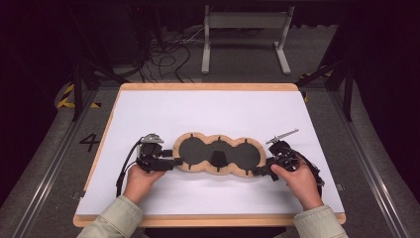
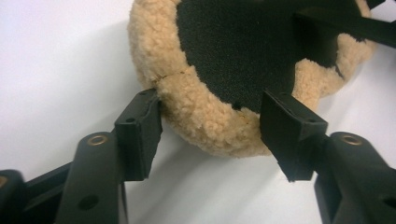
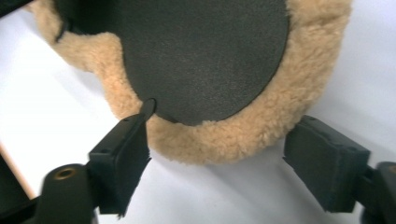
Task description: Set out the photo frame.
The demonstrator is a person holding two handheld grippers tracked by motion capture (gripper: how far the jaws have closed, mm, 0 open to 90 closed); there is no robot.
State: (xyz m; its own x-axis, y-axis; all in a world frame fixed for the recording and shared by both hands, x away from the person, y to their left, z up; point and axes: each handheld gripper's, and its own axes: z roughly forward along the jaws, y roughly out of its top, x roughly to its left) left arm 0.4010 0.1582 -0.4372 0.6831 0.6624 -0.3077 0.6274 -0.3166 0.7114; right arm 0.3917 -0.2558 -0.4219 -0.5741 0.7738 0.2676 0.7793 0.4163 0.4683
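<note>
A flat three-lobed piece with black fabric centres and a tan fleece border (image 1: 218,154) lies on the white table. My left gripper (image 1: 174,161) stands open at its left end. In the left gripper view the two jaws straddle the fleece rim (image 2: 210,123), the left pad (image 2: 140,133) touching the fleece. My right gripper (image 1: 260,171) stands open at the piece's right end. In the right gripper view the fleece border (image 3: 224,135) lies between the jaws, with the left pad (image 3: 123,156) at its edge and the right pad (image 3: 327,163) a little apart from it.
The white sheet covers a wooden table (image 1: 208,87). A small black block (image 1: 217,157) sits on the middle lobe. Beyond the table's far edge stand a grey metal frame (image 1: 245,34) and loose cables (image 1: 168,57) on the floor.
</note>
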